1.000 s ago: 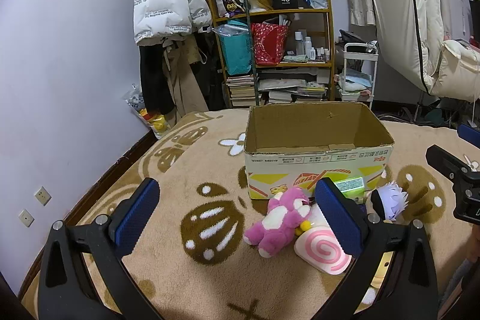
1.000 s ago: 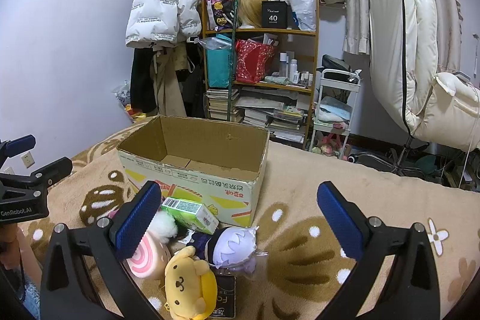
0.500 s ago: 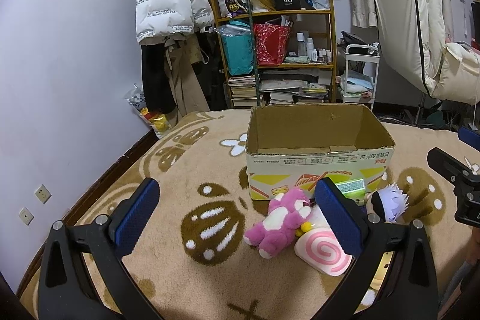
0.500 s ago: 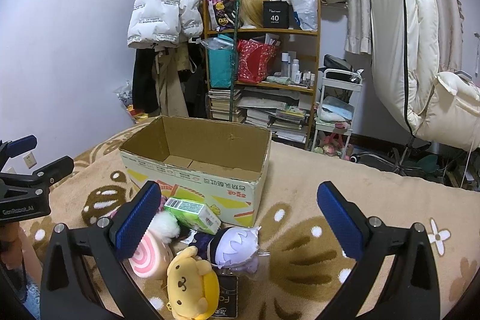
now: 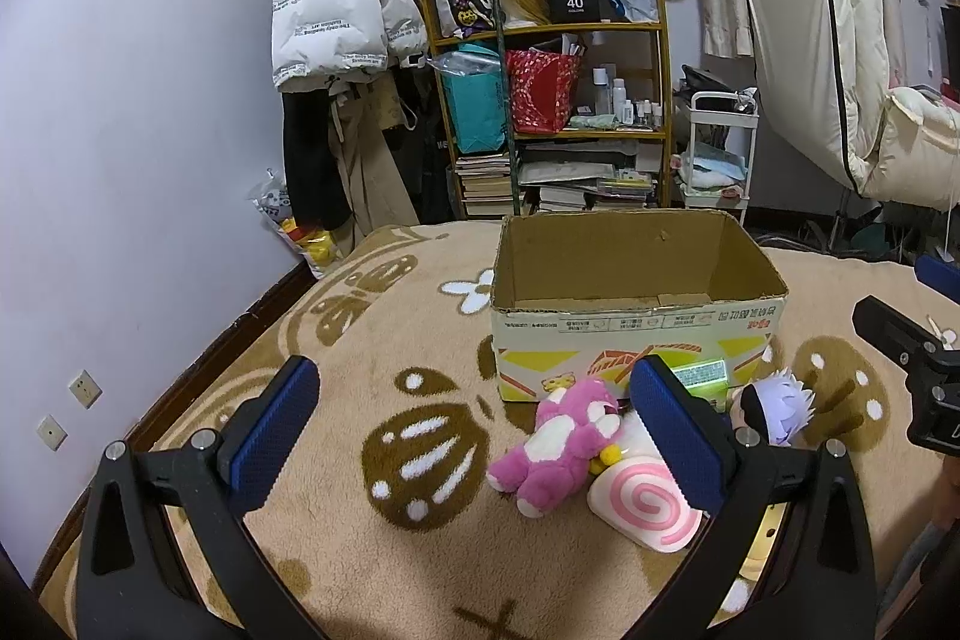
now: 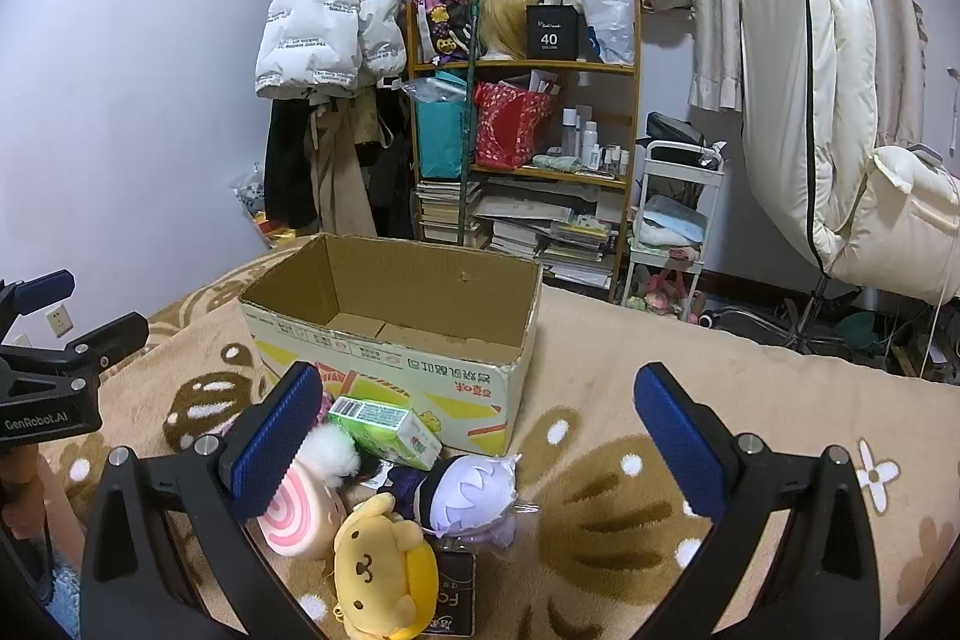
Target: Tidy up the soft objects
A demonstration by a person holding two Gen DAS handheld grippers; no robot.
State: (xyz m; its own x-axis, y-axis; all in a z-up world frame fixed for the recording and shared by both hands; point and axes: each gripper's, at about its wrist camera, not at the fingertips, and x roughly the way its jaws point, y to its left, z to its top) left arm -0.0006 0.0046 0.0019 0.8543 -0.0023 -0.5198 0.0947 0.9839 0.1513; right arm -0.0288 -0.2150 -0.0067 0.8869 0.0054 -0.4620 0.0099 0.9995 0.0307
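Left gripper [image 5: 474, 436] and right gripper [image 6: 480, 436]: jaws wide, nothing held. Soft toys lie lower centre before the cardboard box [image 6: 384, 340]: pink plush [image 5: 558, 451], swirl cushion [image 5: 645, 505], yellow plush [image 6: 381, 562], purple-haired doll [image 6: 471, 496].

A cardboard box [image 5: 636, 304] sits on the blanket [image 5: 384, 328] at mid-frame in the left wrist view, open side up. Before its near wall, in the lower right of the frame, a bear plush [image 5: 555, 448] lies touching a swirl roll cushion [image 5: 642, 505] to its right. Right of them a doll head plush [image 5: 774, 409] lies near the box corner. In the right wrist view a small carton [image 6: 384, 424] leans against the box front, and a dog plush [image 6: 378, 568] lies lowest, just below the doll head. A shelf [image 5: 552, 100] stands behind the box.
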